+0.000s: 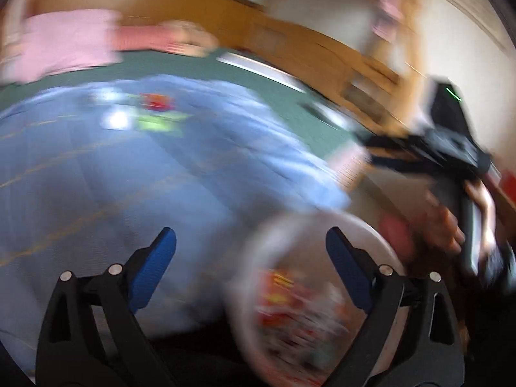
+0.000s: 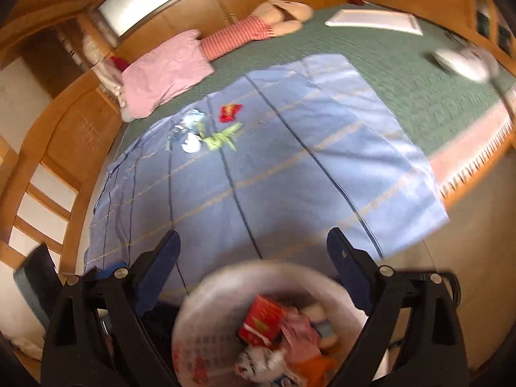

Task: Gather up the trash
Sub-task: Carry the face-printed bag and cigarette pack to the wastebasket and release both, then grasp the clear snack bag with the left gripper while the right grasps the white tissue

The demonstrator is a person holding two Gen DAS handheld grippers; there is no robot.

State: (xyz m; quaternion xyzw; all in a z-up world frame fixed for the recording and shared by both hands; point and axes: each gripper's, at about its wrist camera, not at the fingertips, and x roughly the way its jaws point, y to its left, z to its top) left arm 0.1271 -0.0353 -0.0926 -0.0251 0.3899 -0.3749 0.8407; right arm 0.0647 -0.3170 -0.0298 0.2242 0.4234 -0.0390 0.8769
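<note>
Left gripper (image 1: 251, 264) & right gripper (image 2: 253, 262) both spread, nothing pinched. Bin (image 2: 200, 319) cut off below. Wrappers (image 2: 222, 137) on bed too small to tell

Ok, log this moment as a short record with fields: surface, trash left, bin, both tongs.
surface: blue sheet spread over a green bed cover
trash left: red wrapper, green wrapper and white scraps, close together at the sheet's far side
bin: white trash bin at the sheet's near edge, already holding a red box and mixed wrappers
left tongs: open, nothing between them
right tongs: open, empty, above the bin
</note>
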